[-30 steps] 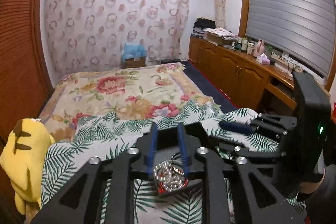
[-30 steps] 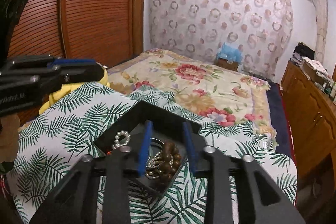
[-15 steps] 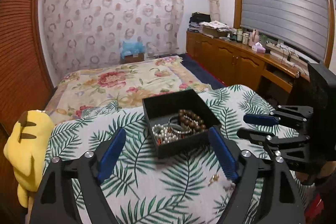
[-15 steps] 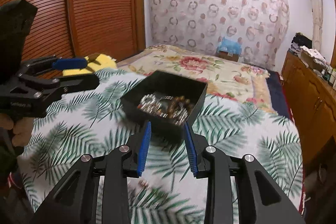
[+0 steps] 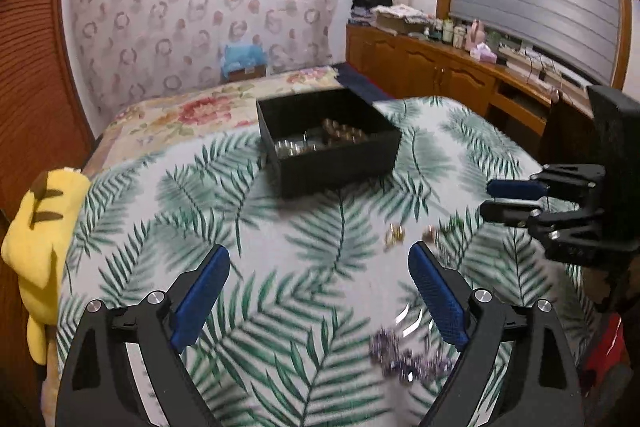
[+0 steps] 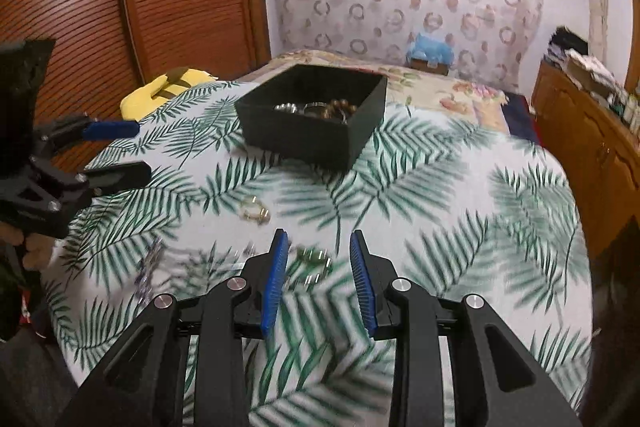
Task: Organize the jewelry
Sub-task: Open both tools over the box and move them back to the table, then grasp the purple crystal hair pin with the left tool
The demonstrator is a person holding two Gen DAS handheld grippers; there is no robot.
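With several bracelets sitting in the black box toward the bedspread's far edge, loose pieces are lying nearer, the left gripper is opening empty, and the right gripper is hovering part-open, gripping nothing.

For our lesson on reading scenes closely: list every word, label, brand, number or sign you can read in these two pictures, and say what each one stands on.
None can be read.
Bottles on the wooden counter: any labels are too small and blurred.
Cardboard box by the curtain: it bears a pale label, too small to read.
Black jewelry box: no print shows on its walls.
Left gripper and right gripper: no marking readable.
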